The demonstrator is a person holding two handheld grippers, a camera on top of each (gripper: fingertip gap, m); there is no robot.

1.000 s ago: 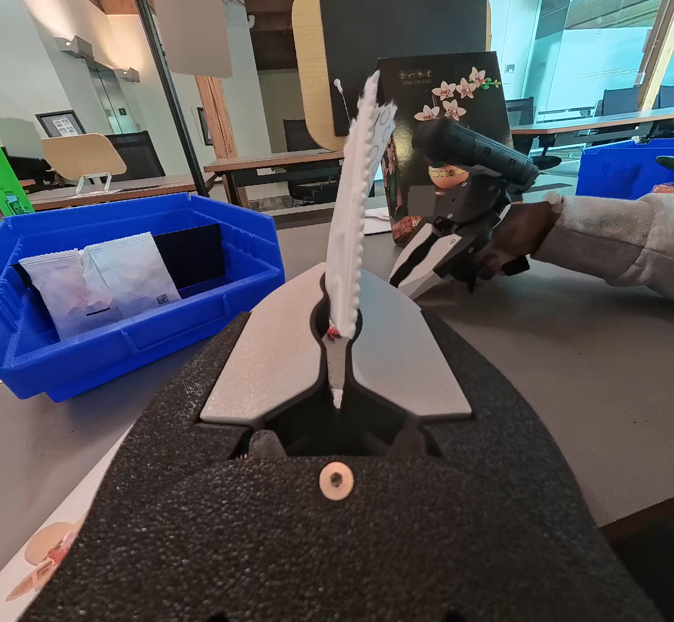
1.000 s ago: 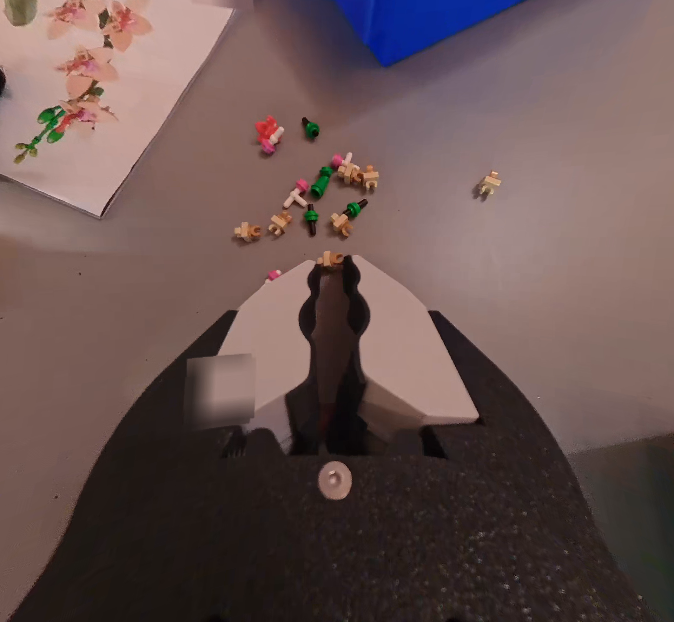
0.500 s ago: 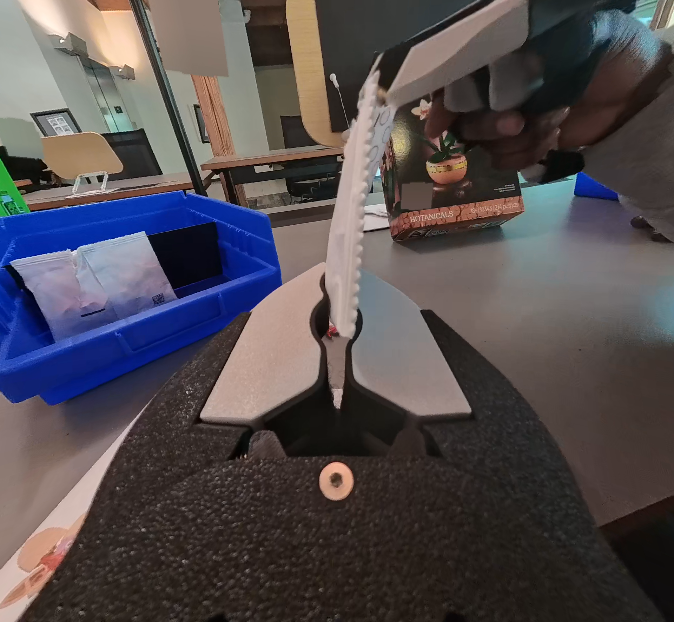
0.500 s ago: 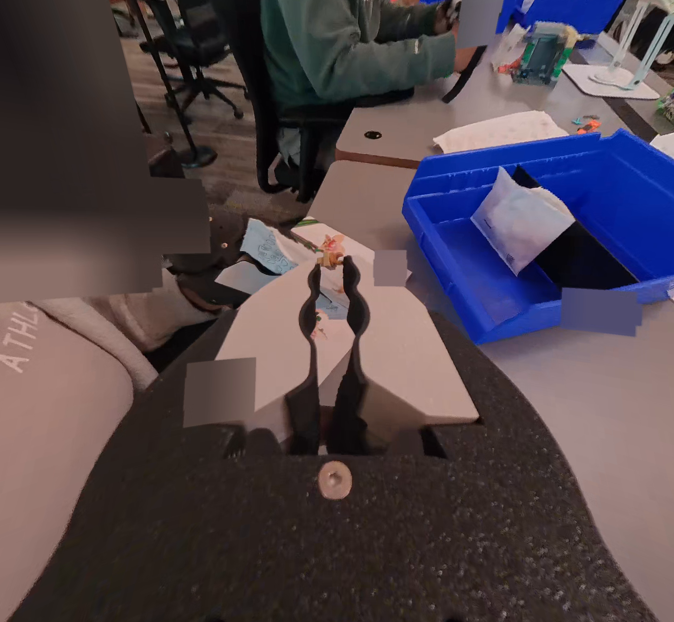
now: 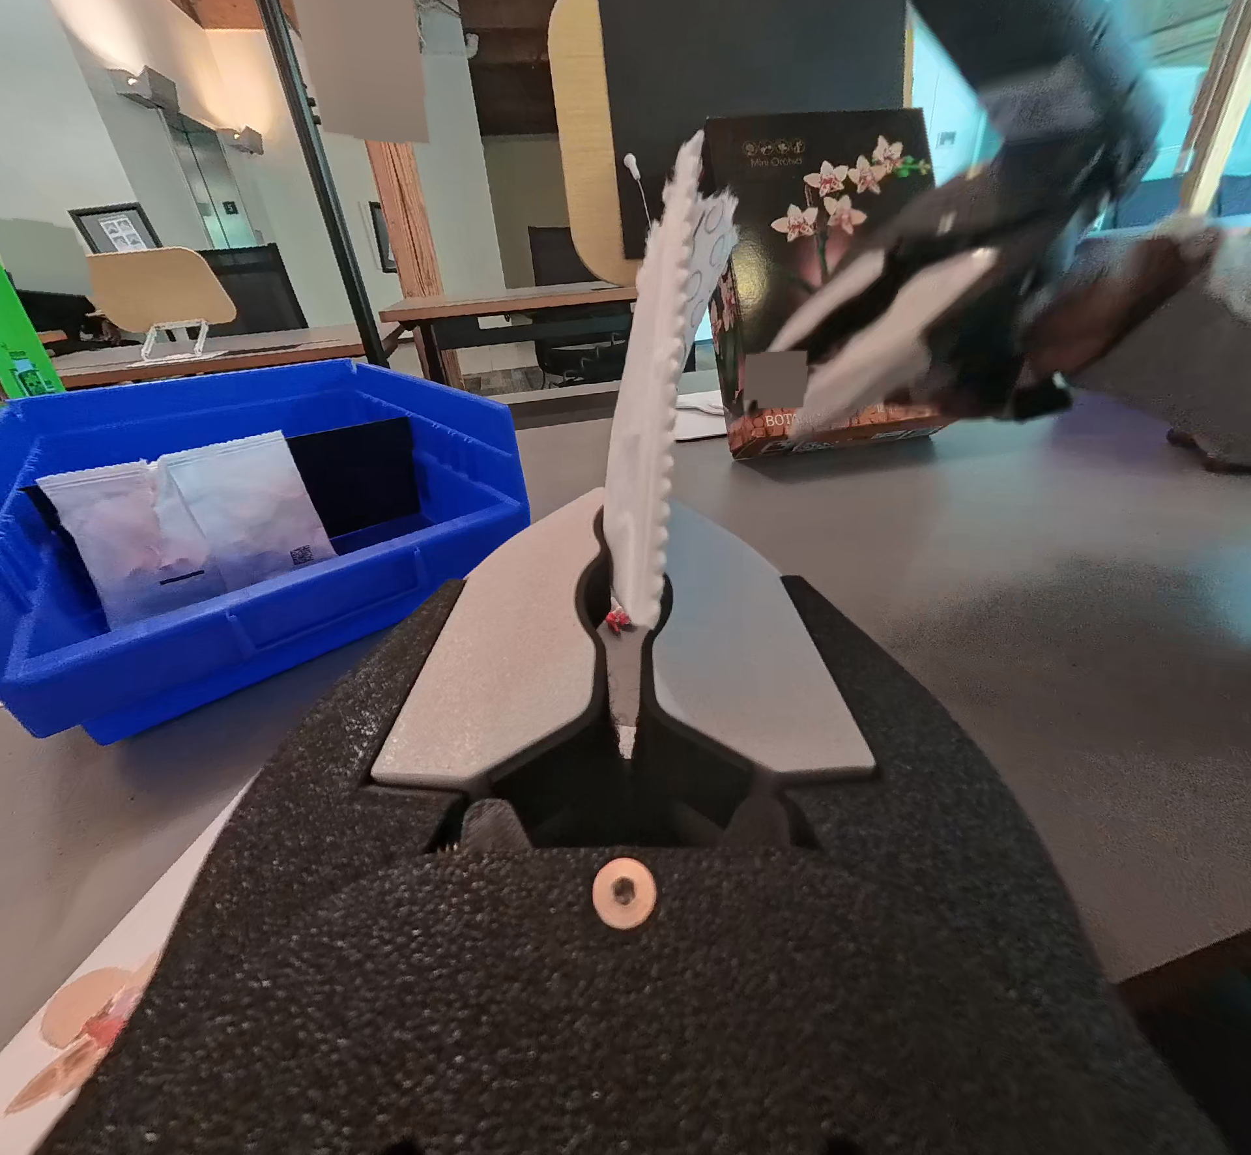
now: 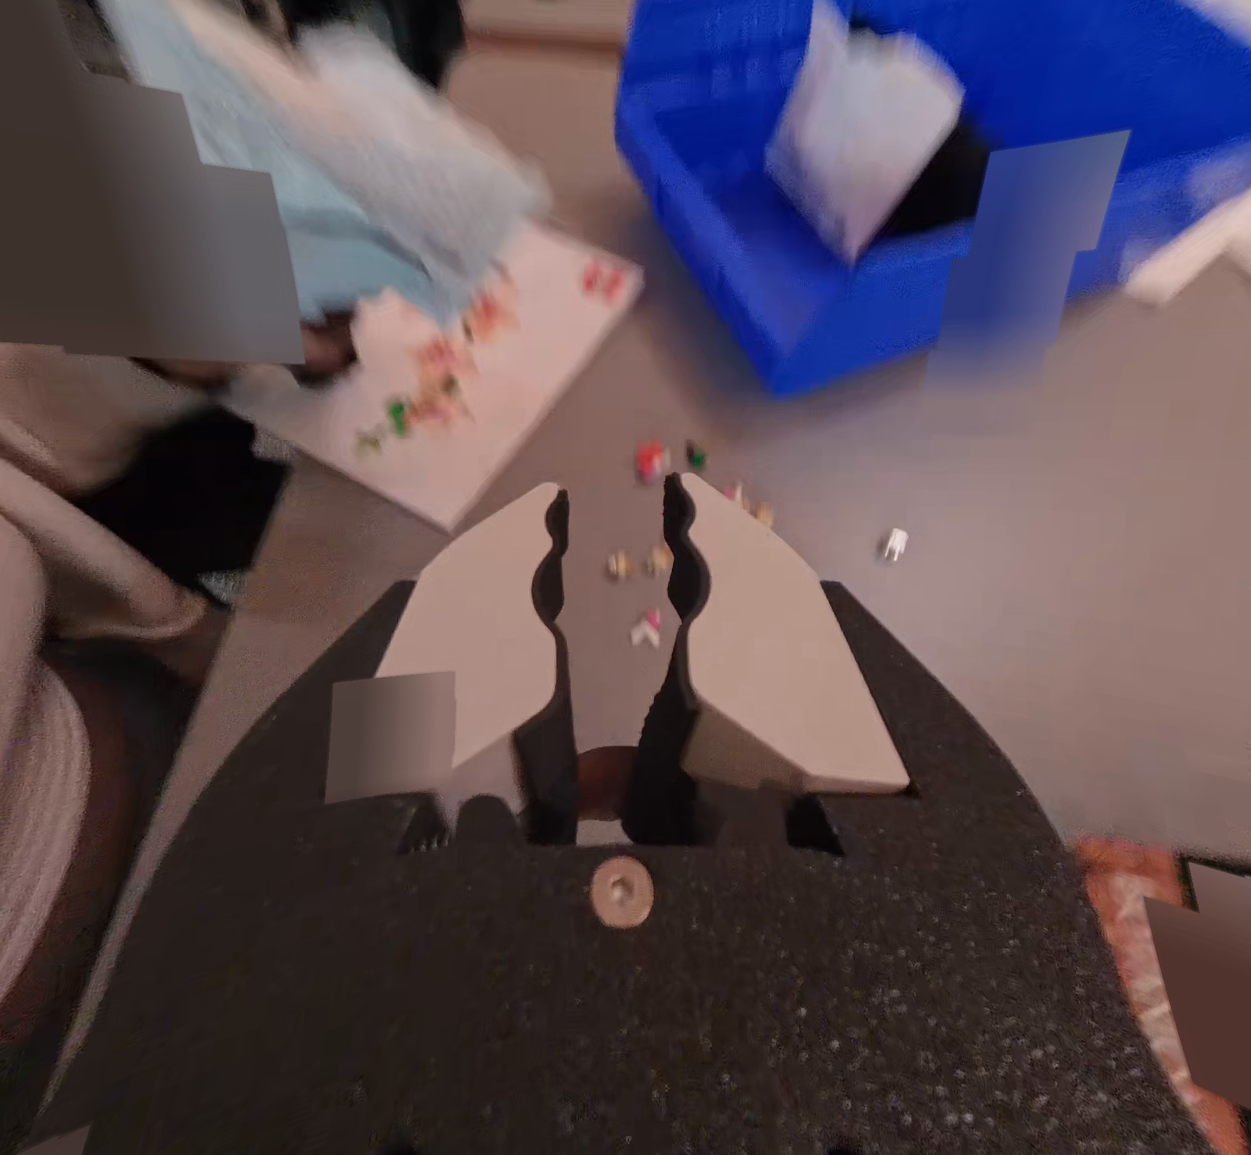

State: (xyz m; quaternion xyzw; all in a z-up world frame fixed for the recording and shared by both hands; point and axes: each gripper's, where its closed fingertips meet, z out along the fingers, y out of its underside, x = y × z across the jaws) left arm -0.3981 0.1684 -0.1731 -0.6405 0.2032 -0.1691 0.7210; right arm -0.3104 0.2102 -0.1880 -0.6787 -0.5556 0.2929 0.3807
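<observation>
Left gripper: clenching an upright white bag, blue bin sitting left.
Right gripper: released, gaping empty, hovering above small bricks.

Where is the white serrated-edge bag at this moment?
In the left wrist view, the white bag stands upright at centre, clamped in the left gripper, with the blue bin to its left and the flower-printed box behind it.
</observation>
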